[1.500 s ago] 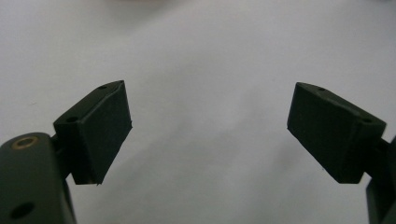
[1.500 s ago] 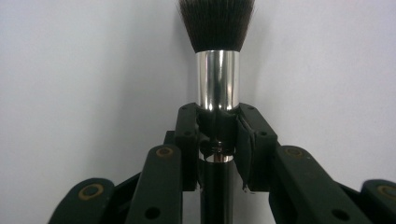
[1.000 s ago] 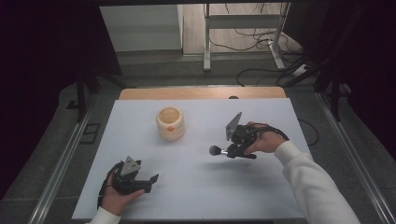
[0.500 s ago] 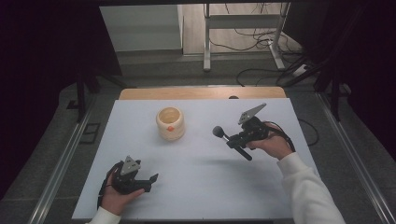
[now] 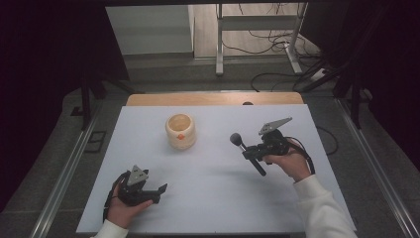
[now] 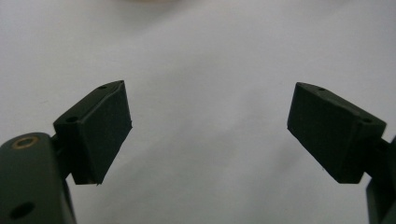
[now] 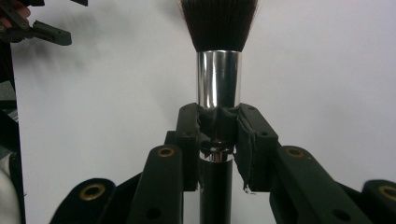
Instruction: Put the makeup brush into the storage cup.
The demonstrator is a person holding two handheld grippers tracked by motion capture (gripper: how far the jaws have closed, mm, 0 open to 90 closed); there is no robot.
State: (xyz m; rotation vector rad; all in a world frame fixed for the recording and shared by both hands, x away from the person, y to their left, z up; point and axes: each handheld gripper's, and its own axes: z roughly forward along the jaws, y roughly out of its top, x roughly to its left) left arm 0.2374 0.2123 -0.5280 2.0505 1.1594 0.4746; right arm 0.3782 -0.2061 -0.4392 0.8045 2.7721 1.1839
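A black-handled makeup brush with a silver ferrule [image 5: 246, 152] is being clamped by the right gripper [image 5: 262, 148], bristles angling up-left toward the cream round holder [image 5: 180, 131], nearer this gripper than the empty, wide-open left gripper [image 5: 148, 191]

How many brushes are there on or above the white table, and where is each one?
1. The brush is clamped in the right gripper, held above the table to the right of the cream holder. Whether the holder hides another cannot be told.

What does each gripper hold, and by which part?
The right gripper clamps a black-bristled makeup brush with a black handle, where its silver metal ferrule meets the handle. The left gripper is open, holding nothing.
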